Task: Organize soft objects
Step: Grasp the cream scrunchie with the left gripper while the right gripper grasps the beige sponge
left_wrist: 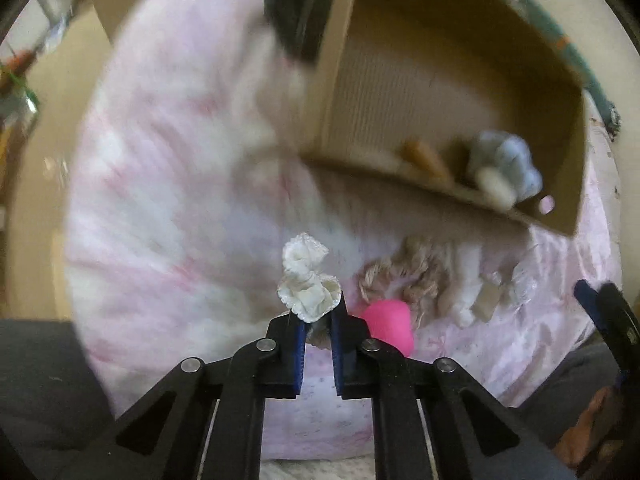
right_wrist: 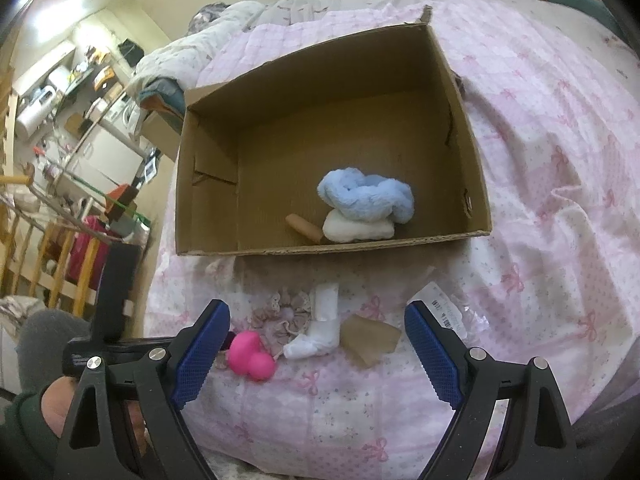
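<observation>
no legible text in either view. only candidate: white printed label point(right_wrist: 442, 307) on a clear plastic wrapper point(right_wrist: 468, 318) lying on the pink bedspread point(right_wrist: 560, 160) near its front edge, right of the items – dark marks on it, possibly a barcode with digits, too small and blurred to read

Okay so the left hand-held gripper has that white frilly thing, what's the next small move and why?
Probably lift it and carry it toward the cardboard box. The left hand-held gripper is shut on the white frilly scrunchie, and the box already holds a blue fluffy item, while other soft things lie on the pink bedspread.
</observation>
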`<action>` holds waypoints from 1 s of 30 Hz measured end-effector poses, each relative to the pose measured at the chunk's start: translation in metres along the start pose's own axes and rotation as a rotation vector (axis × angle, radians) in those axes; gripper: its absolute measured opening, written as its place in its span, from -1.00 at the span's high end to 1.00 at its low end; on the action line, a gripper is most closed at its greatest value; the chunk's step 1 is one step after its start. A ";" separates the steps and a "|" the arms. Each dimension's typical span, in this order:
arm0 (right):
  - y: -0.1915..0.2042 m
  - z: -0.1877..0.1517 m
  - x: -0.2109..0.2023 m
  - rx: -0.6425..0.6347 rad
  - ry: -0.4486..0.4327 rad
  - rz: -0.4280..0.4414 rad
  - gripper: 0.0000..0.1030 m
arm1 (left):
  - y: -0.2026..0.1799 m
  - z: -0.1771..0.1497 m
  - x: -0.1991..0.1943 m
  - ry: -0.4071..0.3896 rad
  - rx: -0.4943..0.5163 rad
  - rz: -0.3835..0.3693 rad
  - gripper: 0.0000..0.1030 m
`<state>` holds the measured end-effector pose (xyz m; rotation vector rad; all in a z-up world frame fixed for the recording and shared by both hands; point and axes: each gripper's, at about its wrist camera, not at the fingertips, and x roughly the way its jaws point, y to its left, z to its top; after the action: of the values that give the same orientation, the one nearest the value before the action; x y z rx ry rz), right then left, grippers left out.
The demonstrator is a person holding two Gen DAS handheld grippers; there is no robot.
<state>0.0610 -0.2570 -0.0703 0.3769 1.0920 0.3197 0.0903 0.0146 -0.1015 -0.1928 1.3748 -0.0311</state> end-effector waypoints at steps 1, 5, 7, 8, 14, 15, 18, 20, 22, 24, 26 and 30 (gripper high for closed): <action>-0.005 0.001 -0.003 0.022 -0.008 0.005 -0.85 | -0.001 -0.001 -0.011 -0.035 0.010 -0.010 0.80; -0.027 0.003 -0.004 0.139 -0.007 0.030 -0.85 | -0.004 -0.003 -0.027 -0.079 0.026 -0.020 0.81; -0.037 0.003 0.004 0.201 0.031 0.042 -0.67 | -0.007 -0.004 -0.026 -0.077 0.018 -0.026 0.81; -0.039 0.002 0.009 0.219 0.054 0.039 -0.58 | 0.000 -0.001 -0.027 -0.075 0.012 -0.030 0.81; -0.038 -0.007 0.053 0.231 0.226 0.023 0.03 | -0.005 0.001 -0.020 -0.059 -0.002 -0.046 0.81; -0.038 -0.008 0.059 0.233 0.244 0.009 0.04 | -0.005 0.001 -0.019 -0.056 0.000 -0.053 0.81; -0.043 -0.012 0.076 0.264 0.290 -0.018 0.10 | -0.008 0.001 -0.017 -0.051 0.005 -0.061 0.81; -0.045 -0.014 0.084 0.276 0.301 -0.052 0.11 | -0.009 0.001 -0.018 -0.051 0.002 -0.064 0.81; -0.047 -0.017 0.092 0.293 0.314 -0.068 0.11 | -0.008 0.001 -0.017 -0.046 -0.005 -0.071 0.81; -0.046 -0.019 0.098 0.301 0.318 -0.071 0.11 | -0.007 0.001 -0.015 -0.035 -0.011 -0.076 0.81; -0.045 -0.018 0.101 0.301 0.314 -0.069 0.11 | -0.006 0.001 -0.011 -0.020 -0.016 -0.072 0.81; -0.041 -0.013 0.108 0.262 0.313 -0.066 0.79 | -0.005 0.001 -0.006 -0.008 -0.026 -0.060 0.81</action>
<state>0.0979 -0.2452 -0.1796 0.5340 1.4574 0.1795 0.0903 0.0105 -0.0945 -0.2555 1.3615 -0.0628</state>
